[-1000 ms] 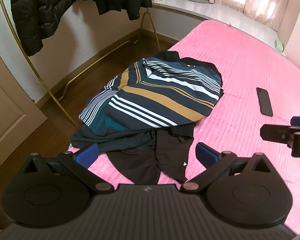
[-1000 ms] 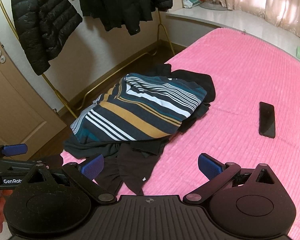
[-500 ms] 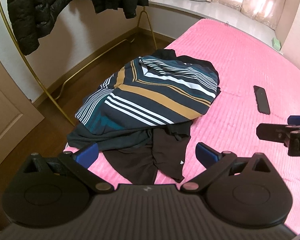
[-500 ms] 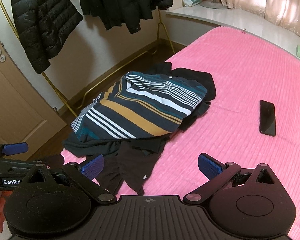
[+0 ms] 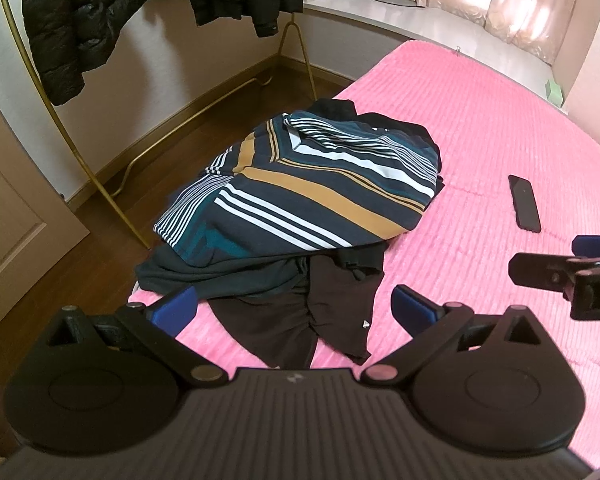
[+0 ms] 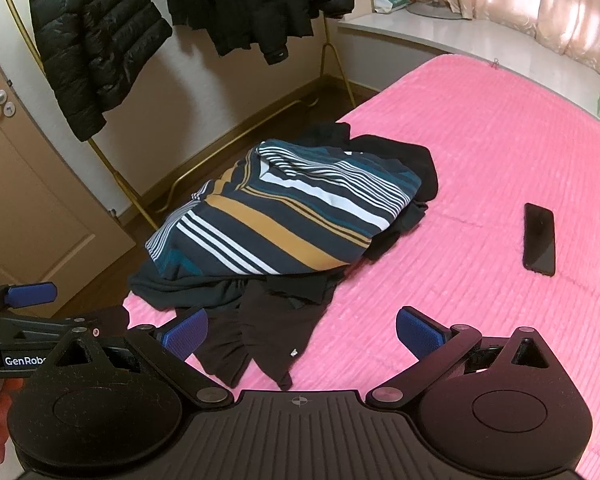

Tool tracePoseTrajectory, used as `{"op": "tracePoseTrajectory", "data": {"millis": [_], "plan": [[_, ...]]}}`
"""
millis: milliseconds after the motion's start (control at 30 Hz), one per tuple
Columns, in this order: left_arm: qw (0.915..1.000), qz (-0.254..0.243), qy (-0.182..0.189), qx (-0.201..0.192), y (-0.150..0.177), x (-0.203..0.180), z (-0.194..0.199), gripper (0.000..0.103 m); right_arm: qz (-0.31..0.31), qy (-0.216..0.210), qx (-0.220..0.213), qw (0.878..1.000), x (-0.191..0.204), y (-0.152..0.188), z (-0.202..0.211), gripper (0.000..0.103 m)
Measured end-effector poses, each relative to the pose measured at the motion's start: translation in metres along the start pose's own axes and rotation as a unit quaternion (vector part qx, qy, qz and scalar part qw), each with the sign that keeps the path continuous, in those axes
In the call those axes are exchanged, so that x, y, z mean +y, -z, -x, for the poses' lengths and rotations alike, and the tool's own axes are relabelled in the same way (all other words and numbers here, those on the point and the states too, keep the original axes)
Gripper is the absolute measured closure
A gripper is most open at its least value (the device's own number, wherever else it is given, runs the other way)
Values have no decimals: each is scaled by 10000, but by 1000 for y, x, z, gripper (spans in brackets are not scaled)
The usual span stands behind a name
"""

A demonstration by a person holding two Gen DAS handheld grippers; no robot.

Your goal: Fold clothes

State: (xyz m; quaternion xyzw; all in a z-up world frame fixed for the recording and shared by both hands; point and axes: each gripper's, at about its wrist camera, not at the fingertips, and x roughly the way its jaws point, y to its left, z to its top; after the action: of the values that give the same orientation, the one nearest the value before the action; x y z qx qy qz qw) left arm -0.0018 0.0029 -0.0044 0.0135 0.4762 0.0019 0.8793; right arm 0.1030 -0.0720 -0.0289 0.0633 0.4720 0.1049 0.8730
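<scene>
Left wrist view: my left gripper (image 5: 294, 306) hangs wide open over the near edge of the pink bed (image 5: 480, 152), nothing between its blue pads (image 5: 414, 308). The clothes pile (image 5: 300, 216) sits at 12 o'clock from the gripper — a striped shirt (image 5: 312, 196) on top, dark garments under it, and a black garment (image 5: 300, 320) spilling toward me, its hem just ahead of the pads and not touching them. A phone (image 5: 524, 203) lies on the bed at 2 o'clock, well apart from the pile. The right gripper's fingers (image 5: 540, 276) poke in at 3 o'clock. Black jackets (image 5: 76, 16) hang on a gold rack (image 5: 100, 184) at 10 o'clock.

Right wrist view: my right gripper (image 6: 302, 334) is also spread wide, empty, above the bed (image 6: 480, 140). Clothes pile (image 6: 284, 220) at 12 o'clock, striped shirt (image 6: 284, 216) on top, black garment (image 6: 260, 336) trailing down between the pads' line, no contact that I can see. Phone (image 6: 539, 239) at 2 o'clock. Left gripper (image 6: 32, 296) visible at 9 o'clock — its pads look apart. Jackets (image 6: 100, 40) at 11 o'clock, door (image 6: 16, 184) at 9 o'clock.
</scene>
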Motion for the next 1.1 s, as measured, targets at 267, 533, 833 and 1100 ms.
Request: {"op": "tracePoseTrajectory", "data": {"millis": [267,533,833,1100], "plan": [[10000,-6,41,17,1,0,0,1,9,10,18,10000,0,-1,1,0],[10000,21,45,19,2,2,0,1,40,9,38,10000,3,0,-1,0],[10000,2,82,28,4,3,0,1,38,24,59,10000,3,1,0,0],[9999,-5,109,39,5,5,1,1,52,17,66,10000,4,1,2,0]]}}
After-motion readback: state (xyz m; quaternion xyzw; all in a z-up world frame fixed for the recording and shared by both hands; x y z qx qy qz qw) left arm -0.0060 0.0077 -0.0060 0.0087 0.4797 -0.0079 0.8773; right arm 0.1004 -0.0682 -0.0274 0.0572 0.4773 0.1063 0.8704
